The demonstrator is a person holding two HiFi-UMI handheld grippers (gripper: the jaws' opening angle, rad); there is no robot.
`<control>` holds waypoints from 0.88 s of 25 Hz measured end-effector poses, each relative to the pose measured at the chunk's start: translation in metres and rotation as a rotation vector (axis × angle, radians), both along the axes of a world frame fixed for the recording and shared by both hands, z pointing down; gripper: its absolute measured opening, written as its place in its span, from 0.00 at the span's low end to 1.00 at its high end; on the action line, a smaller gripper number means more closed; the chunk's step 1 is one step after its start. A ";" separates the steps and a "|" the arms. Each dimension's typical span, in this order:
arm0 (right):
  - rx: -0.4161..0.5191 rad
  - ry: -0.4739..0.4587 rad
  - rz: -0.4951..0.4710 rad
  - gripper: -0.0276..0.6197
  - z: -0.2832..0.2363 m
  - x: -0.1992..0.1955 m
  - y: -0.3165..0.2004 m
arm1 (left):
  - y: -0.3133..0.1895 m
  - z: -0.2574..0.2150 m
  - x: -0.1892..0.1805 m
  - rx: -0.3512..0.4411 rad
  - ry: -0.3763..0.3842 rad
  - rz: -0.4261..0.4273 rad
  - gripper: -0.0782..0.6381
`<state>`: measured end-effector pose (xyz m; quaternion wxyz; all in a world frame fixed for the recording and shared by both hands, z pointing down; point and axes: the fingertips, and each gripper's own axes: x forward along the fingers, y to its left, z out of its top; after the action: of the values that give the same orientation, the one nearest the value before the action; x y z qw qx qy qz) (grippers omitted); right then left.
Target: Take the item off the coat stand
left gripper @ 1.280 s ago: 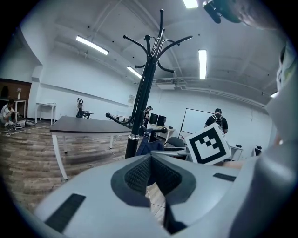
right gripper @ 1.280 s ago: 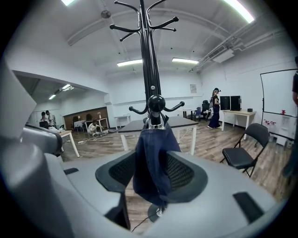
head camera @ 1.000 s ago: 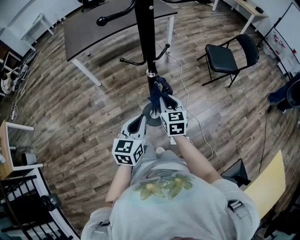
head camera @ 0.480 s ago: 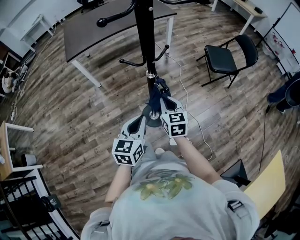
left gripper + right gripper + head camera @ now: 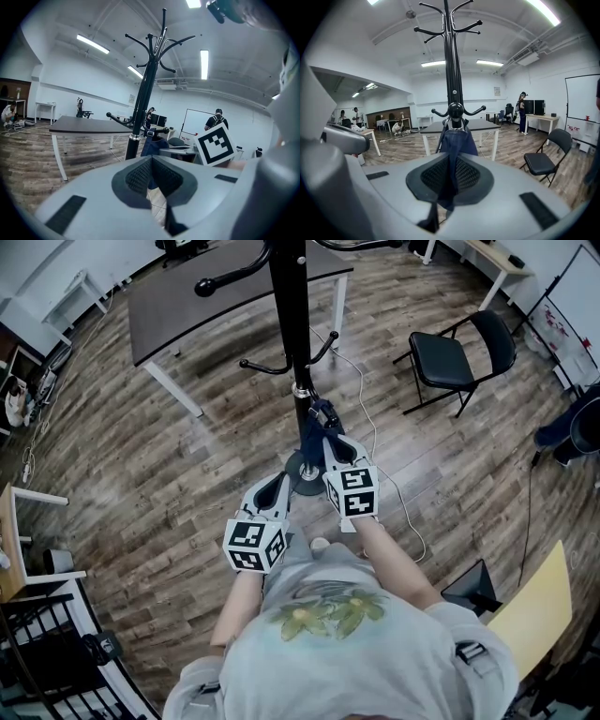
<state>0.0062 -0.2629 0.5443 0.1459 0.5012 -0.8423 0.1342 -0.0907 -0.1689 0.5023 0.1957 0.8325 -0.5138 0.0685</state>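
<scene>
A black coat stand (image 5: 286, 296) rises in front of me. A dark blue cloth item (image 5: 316, 427) hangs from a low hook with a round knob (image 5: 455, 110). My right gripper (image 5: 330, 444) is shut on the lower part of this cloth (image 5: 457, 140), which runs down between the pads (image 5: 468, 174). My left gripper (image 5: 273, 489) sits lower and to the left, shut with nothing in it. In the left gripper view the stand (image 5: 143, 98) and the cloth (image 5: 152, 146) are ahead, and the right gripper's marker cube (image 5: 215, 145) shows to the right.
The stand's round base (image 5: 302, 472) rests on the wood floor, with a white cable (image 5: 375, 442) trailing past it. Behind the stand is a dark table (image 5: 187, 296), and a black folding chair (image 5: 459, 348) stands at the right. A black rack (image 5: 47, 652) is at the lower left. People (image 5: 521, 105) are far off.
The right gripper has drifted slightly down and back toward the person while staying at the blue cloth. The left gripper has barely moved.
</scene>
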 end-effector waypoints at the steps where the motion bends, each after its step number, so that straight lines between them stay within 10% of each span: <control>1: 0.004 -0.001 -0.001 0.08 -0.001 0.000 0.001 | 0.000 0.000 0.000 0.001 0.000 0.001 0.13; 22: 0.061 -0.036 0.008 0.08 -0.033 0.009 0.014 | 0.007 -0.003 0.012 0.005 0.005 0.017 0.13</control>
<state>0.0150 -0.2491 0.5110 0.1148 0.5064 -0.8465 0.1180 -0.0792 -0.1621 0.4996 0.1942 0.8376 -0.5063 0.0671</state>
